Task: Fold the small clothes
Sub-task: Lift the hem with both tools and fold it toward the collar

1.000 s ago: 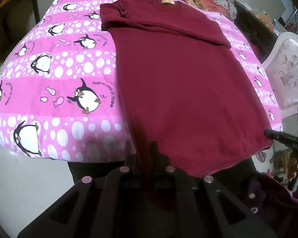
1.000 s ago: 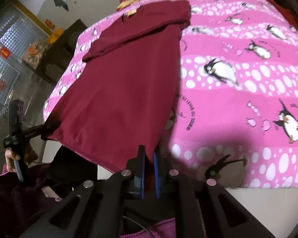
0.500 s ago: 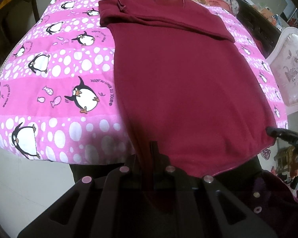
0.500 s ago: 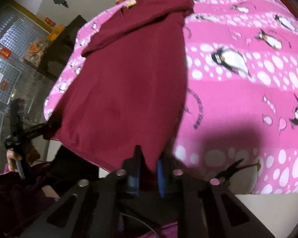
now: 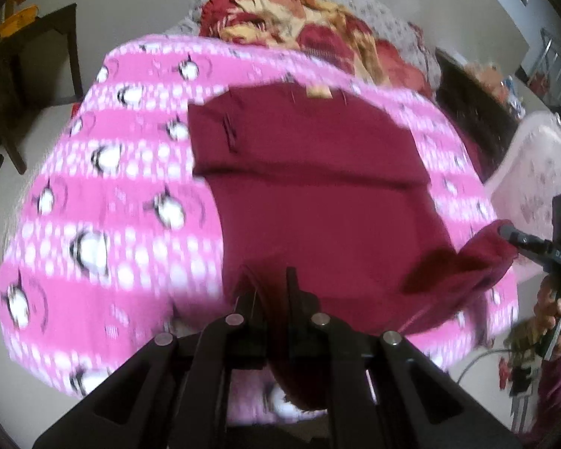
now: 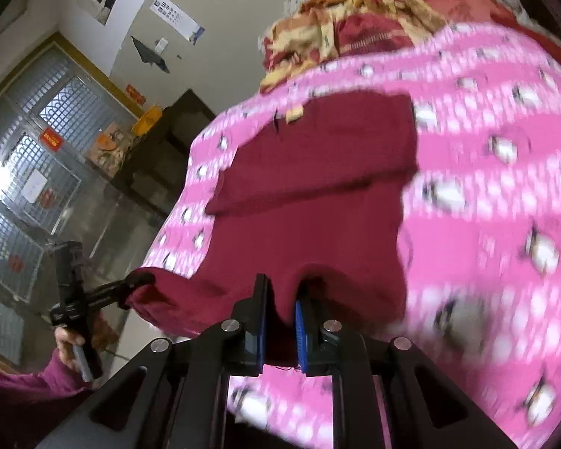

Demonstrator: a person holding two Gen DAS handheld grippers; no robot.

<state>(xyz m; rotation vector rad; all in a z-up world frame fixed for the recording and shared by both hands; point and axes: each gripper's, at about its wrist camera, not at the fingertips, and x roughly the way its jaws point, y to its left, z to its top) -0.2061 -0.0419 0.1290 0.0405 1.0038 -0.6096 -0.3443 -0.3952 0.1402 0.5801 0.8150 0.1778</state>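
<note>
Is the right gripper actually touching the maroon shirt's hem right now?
Touching. In the right wrist view the right gripper is shut on the maroon shirt, with hem fabric bunched between its blue pads and lifted off the pink penguin blanket.

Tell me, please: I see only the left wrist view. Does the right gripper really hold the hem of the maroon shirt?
Observer: Yes. In the right wrist view the hem of the maroon shirt is bunched between the blue pads of the right gripper.
Operator: And how does my left gripper look from outside?
Observer: The tips of the left gripper are shut on the other hem corner, at the edge of the pink blanket.
</note>
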